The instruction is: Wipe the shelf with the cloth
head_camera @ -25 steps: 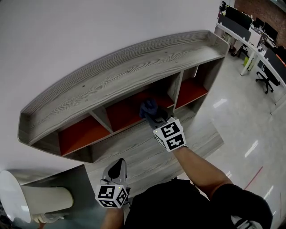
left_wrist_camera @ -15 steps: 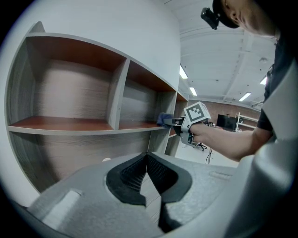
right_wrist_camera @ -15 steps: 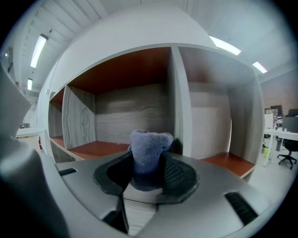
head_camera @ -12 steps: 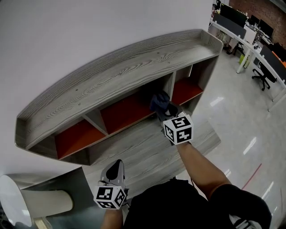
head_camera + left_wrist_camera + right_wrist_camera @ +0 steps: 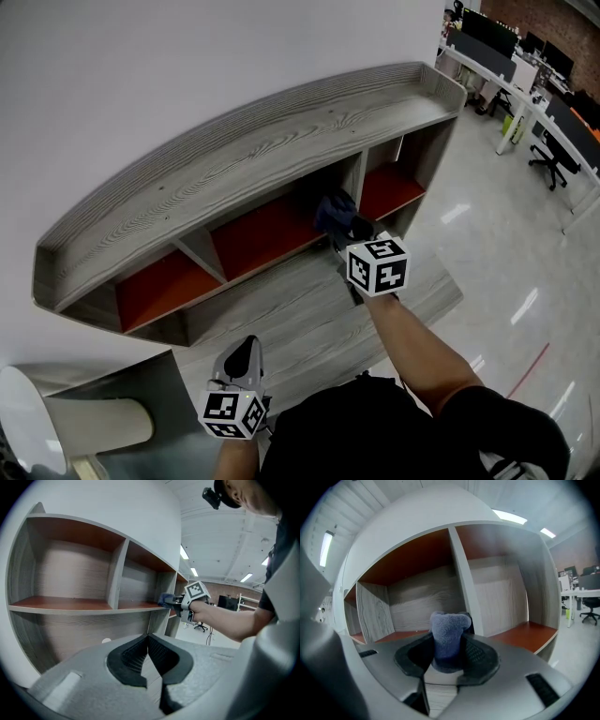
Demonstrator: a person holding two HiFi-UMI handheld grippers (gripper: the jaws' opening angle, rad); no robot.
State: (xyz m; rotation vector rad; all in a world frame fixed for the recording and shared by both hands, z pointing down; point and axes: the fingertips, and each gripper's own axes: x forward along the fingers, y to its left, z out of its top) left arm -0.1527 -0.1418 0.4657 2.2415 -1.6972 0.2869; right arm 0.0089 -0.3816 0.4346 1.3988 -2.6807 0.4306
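— Where is the cloth [image 5: 335, 211] to be found?
— It is clamped between the jaws of the right gripper [image 5: 343, 231], at about one o'clock in the head view. It is held at the front edge of the middle compartment of the shelf [image 5: 234, 169], near the right divider.
— And the left gripper [image 5: 244, 354]?
— It is seen low at seven o'clock, well apart from the shelf, jaws pressed together with nothing between them.
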